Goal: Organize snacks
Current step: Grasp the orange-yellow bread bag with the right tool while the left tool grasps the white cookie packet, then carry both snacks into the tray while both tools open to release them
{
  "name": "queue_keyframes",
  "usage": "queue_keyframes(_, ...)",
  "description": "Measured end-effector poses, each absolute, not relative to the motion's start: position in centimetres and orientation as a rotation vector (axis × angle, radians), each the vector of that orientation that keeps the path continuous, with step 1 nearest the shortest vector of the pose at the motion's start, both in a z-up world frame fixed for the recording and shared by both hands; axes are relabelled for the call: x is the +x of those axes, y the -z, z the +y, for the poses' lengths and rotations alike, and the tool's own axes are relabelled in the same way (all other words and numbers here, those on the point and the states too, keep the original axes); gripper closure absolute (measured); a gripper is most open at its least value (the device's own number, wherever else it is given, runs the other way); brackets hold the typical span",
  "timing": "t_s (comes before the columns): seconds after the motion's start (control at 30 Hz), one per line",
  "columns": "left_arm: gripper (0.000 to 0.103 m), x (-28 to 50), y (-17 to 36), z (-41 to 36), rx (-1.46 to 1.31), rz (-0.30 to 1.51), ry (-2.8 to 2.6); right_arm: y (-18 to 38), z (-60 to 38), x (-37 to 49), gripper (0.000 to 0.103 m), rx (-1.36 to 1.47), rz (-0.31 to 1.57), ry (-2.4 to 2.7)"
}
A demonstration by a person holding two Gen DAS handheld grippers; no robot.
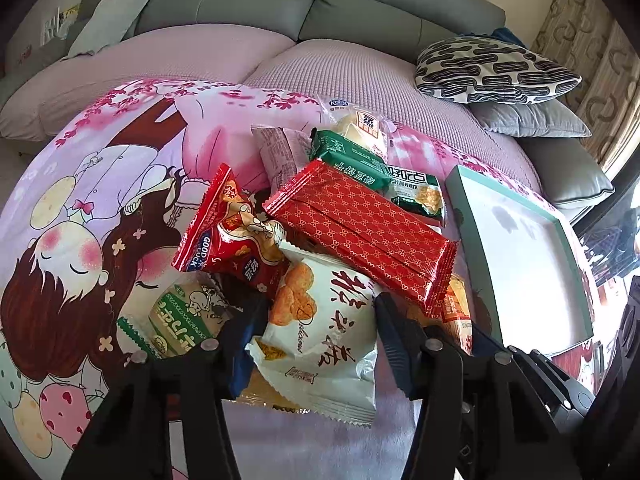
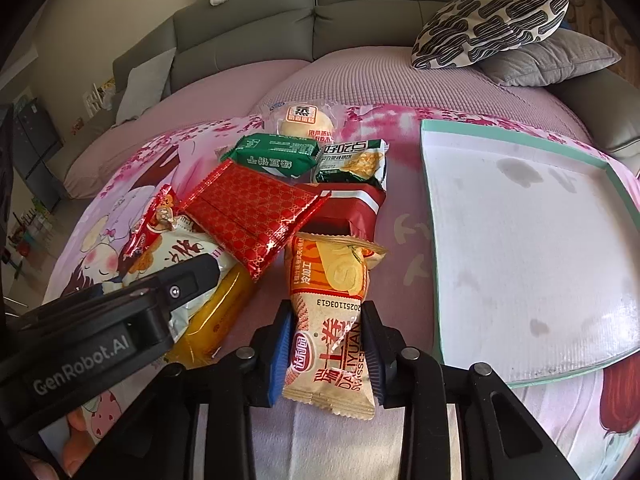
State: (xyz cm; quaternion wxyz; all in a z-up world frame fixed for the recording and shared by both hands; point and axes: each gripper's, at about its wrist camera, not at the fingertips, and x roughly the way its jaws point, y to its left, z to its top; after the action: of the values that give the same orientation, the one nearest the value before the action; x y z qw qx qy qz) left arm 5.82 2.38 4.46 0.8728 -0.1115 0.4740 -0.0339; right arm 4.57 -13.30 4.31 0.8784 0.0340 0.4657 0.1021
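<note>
Swiss-roll packet (image 2: 332, 336) "DALIYUAN" clamped in right hand-held gripper (image 2: 327, 344); left hand-held gripper (image 1: 316, 328) clamps white packet (image 1: 320, 344).

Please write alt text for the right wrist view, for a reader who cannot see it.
The right gripper is shut on a beige Swiss roll packet on a pink cartoon blanket. Other snack packets are piled behind and left; an empty green-rimmed tray lies to the right.
</note>
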Motion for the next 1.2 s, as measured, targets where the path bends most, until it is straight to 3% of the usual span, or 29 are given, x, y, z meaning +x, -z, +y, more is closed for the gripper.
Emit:
queue_keyframes(0.17,0.051,5.6,-4.9,2.8,-0.235,0.974,0.058,-4.9,-14.3,4.4,0.07,0.103,0.957,-0.202)
queue_keyframes(0.6,0.052,4.3,-8.5,2.9,-0.233,0.856,0.039,-8.2,-16.7,3.4,0.07,0.163,0.837,-0.182)
queue_keyframes(1.2,0.052,6.4,-9.6,-11.5,-0.089,0.808,0.355,-9.2,-30.7,2.9,0.07,0.25,0.775,0.217)
